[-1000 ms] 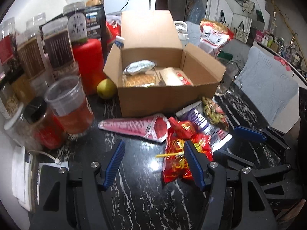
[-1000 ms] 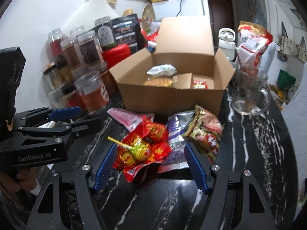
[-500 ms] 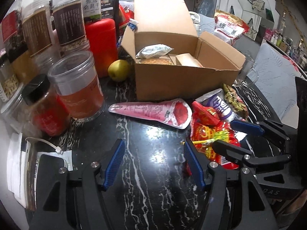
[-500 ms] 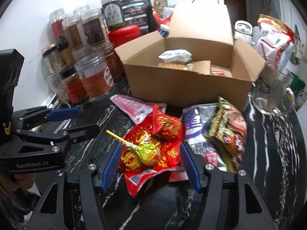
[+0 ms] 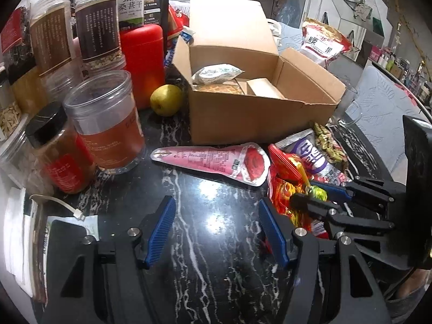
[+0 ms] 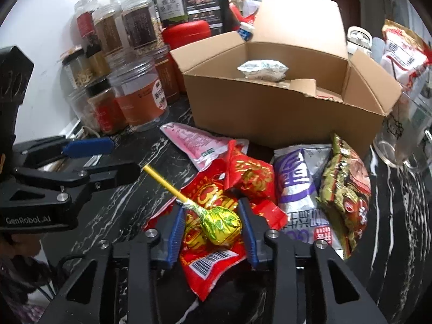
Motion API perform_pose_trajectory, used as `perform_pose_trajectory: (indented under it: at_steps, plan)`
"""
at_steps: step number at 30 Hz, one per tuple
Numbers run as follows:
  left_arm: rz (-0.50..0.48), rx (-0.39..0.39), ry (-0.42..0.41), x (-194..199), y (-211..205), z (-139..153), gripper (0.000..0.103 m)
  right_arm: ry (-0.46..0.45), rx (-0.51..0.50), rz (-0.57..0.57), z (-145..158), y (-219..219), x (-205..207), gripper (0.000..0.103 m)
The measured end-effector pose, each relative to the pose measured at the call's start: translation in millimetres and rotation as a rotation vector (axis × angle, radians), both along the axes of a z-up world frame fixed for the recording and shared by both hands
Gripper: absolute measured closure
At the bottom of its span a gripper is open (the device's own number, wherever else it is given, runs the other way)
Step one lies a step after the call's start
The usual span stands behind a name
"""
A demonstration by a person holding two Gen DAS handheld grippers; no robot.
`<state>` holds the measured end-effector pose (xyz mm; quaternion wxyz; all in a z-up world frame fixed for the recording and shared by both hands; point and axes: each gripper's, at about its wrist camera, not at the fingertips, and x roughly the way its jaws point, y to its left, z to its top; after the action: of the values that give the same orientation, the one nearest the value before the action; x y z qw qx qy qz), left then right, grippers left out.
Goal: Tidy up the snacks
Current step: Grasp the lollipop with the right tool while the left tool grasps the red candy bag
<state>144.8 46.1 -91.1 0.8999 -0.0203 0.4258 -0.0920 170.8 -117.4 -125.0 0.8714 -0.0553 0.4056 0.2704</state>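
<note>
On the black white-veined marble bench point(image 5: 216, 243), in front of the open brown cardboard box point(image 6: 270, 113), a heap of snack packets lies close against the box's front wall. The right hand-held gripper point(image 6: 212, 225) is closing its blue-padded jaws around the round head of a lollipop in yellow-green foil point(image 6: 221, 224), which sits between them on a red and gold foil packet point(image 6: 213, 197); whether the pads already press on it cannot be told. Its yellow stick points up and left, towards the left hand-held gripper point(image 5: 214, 229). That gripper hovers with its jaws spread and nothing between them, over a bare patch of bench. Just beyond it lies a pink cone-shaped pouch point(image 5: 216, 162), its wide end touching the red packets. A purple and silver packet point(image 6: 297, 189) and a green-brown packet point(image 6: 343, 183) lie side by side to the right. Clear plastic jars point(image 5: 108, 118) crowd the left edge, a yellow-green pear point(image 5: 166, 100) sits beside the box, and a glass mug point(image 6: 405, 140) stands at the box's right corner.
</note>
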Motion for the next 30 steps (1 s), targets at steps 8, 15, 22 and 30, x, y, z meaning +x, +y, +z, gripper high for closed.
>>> perform_pose_trajectory:
  at_steps: [8,15,22,30]
  plan:
    - [-0.065,-0.033,-0.006,0.5,-19.4,4.7,0.040,-0.013,0.110,-0.074,22.5,-39.2,-6.6,0.079]
    - [-0.163,-0.057,0.009,0.3,-55.2,6.5,0.040,-0.019,0.115,-0.165,28.1,-75.1,-28.1,0.079]
    - [-0.199,-0.041,0.035,5.3,-82.4,1.6,0.040,-0.027,0.121,-0.253,23.9,-103.2,-45.9,0.079]
    - [-0.129,0.036,0.087,16.4,-84.8,-22.4,0.040,-0.015,0.147,-0.274,21.0,-112.1,-45.6,0.079]
